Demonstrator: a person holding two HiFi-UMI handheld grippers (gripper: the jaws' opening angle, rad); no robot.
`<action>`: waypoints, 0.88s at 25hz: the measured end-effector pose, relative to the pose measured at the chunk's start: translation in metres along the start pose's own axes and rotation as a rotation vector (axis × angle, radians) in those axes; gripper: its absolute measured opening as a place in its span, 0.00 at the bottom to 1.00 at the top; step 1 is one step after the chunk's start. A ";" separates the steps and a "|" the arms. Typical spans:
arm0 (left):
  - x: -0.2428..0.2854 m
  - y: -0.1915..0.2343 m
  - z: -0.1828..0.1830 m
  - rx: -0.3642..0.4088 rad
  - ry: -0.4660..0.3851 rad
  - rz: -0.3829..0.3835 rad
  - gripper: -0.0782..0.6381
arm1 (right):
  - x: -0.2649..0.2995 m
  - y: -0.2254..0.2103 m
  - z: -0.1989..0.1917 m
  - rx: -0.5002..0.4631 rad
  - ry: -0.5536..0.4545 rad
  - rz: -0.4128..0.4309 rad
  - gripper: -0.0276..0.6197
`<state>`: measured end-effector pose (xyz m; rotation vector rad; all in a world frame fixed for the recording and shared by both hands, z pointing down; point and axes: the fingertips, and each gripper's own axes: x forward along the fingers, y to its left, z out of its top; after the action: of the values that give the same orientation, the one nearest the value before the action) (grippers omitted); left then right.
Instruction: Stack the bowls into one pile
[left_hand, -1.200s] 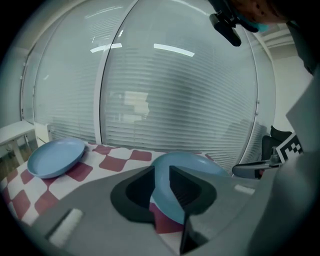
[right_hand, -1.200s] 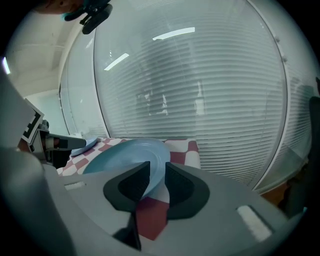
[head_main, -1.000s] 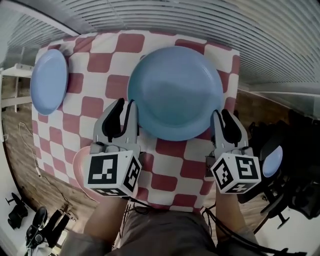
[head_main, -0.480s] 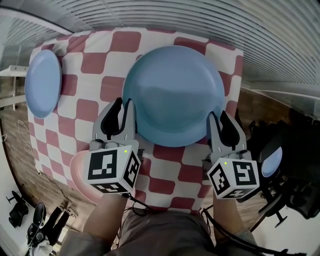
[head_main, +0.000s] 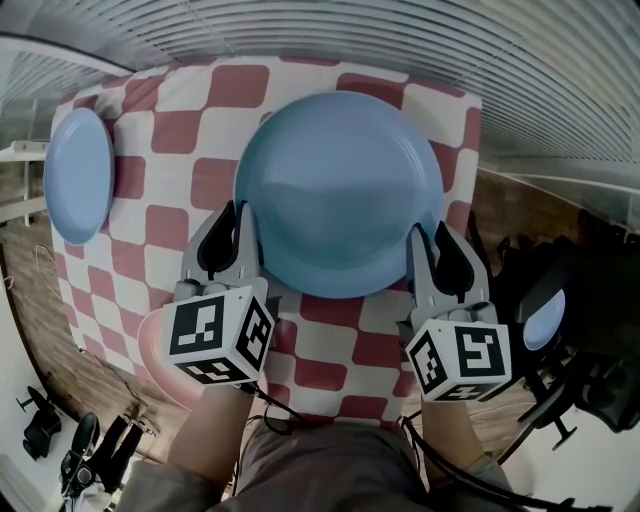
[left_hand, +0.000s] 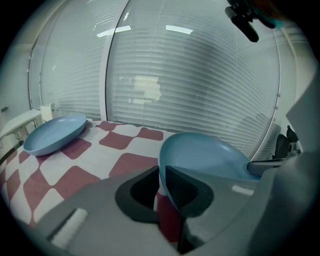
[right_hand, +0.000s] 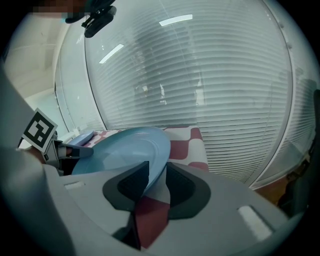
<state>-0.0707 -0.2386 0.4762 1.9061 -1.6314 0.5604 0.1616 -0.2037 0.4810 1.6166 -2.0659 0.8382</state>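
Note:
A large blue bowl (head_main: 338, 190) sits over the middle of the red-and-white checked table (head_main: 165, 130). My left gripper (head_main: 237, 222) is shut on its left rim, and the rim (left_hand: 165, 160) shows pinched between the jaws in the left gripper view. My right gripper (head_main: 430, 240) is shut on the right rim (right_hand: 155, 165), and its jaws have just been closing slightly on it. A smaller blue bowl (head_main: 78, 175) lies at the table's far left. A pink bowl (head_main: 160, 350) sits at the near left edge, mostly hidden under my left gripper.
Window blinds run along the far side of the table. On the right, past the table's edge, stands dark chair-like gear with a pale blue thing (head_main: 543, 320) on it. Black equipment lies on the wooden floor at lower left (head_main: 80, 450).
Both grippers and the large blue bowl between them have shifted a little to the left and toward the near edge. The left gripper has sunk slightly.

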 end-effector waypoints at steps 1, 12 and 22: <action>0.000 0.000 0.000 -0.005 -0.001 -0.003 0.17 | -0.001 0.000 0.000 -0.001 -0.001 -0.004 0.24; -0.045 -0.011 0.028 -0.041 -0.063 -0.012 0.16 | -0.038 0.006 0.036 0.000 -0.080 0.005 0.19; -0.141 -0.035 0.036 -0.084 -0.144 0.004 0.16 | -0.125 0.021 0.051 -0.040 -0.146 0.044 0.19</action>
<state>-0.0620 -0.1531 0.3541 1.9194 -1.7202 0.3574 0.1768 -0.1425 0.3593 1.6613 -2.2108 0.7067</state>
